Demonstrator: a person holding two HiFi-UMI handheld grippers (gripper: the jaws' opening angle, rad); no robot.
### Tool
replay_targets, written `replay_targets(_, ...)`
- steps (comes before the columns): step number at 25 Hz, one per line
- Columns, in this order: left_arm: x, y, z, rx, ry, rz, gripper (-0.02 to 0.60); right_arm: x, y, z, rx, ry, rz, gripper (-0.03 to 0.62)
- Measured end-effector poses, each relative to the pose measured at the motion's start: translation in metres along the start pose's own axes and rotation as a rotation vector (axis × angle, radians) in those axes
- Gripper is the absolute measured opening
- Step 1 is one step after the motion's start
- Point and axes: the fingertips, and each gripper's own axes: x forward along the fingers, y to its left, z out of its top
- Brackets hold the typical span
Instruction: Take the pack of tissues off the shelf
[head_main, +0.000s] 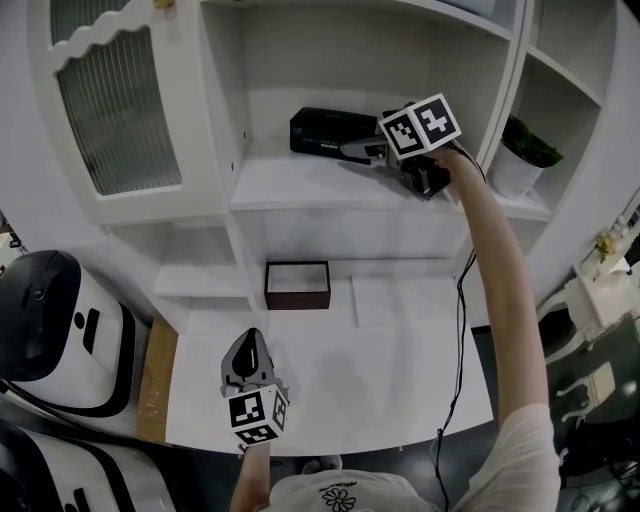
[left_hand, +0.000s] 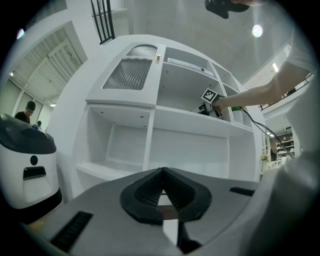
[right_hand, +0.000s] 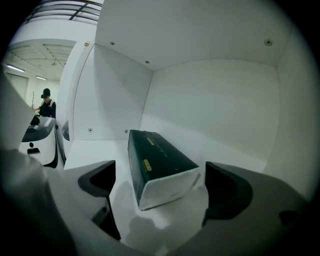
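Approach, seemingly: poised right tongs wide open, empty, at near end of pack of tissues on shelf; held left tongs shut, empty, over worktop; needed advancing, then closing.

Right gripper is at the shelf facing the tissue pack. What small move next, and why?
Probably ease the right gripper forward, then close: its jaws stand open, and the near end of the tissue pack lies between their tips on the shelf, untouched.
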Motion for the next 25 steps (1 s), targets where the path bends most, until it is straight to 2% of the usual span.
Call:
replay_targets(5, 0.012, 0.0, 0.0, 0.002, 0.004, 0.004, -0.002, 0.01, -0.001, 0.004, 0.005, -0.006, 0.089, 0.565)
replay_targets(15, 0.025, -0.002, -0.008, -0.002, 0.02, 0.007, -0.002, 0.023, -0.006, -0.003, 0.022, -0.008, 0.179, 0.565)
replay_targets(21, 0.025, -0.003, -0.008, -0.004, 0.017, 0.01, -0.002, 0.028, -0.005, -0.009, -0.004, 0.034, 0.194, 0.563)
replay_targets(22, 0.025, -0.002, -0.008, -0.004, 0.018, 0.011, -0.002, 0.029, -0.007, -0.009, -0.002, 0.038, 0.188, 0.553)
replay_targets(23, 0.025, -0.002, -0.009, -0.004, 0.02, 0.011, -0.002, 0.029, -0.009, -0.01, 0.004, 0.038, 0.182, 0.503)
replay_targets(25, 0.025, -0.002, -0.01, -0.004, 0.021, 0.01, -0.002, 0.029, -0.01, -0.011, 0.017, 0.034, 0.181, 0.5)
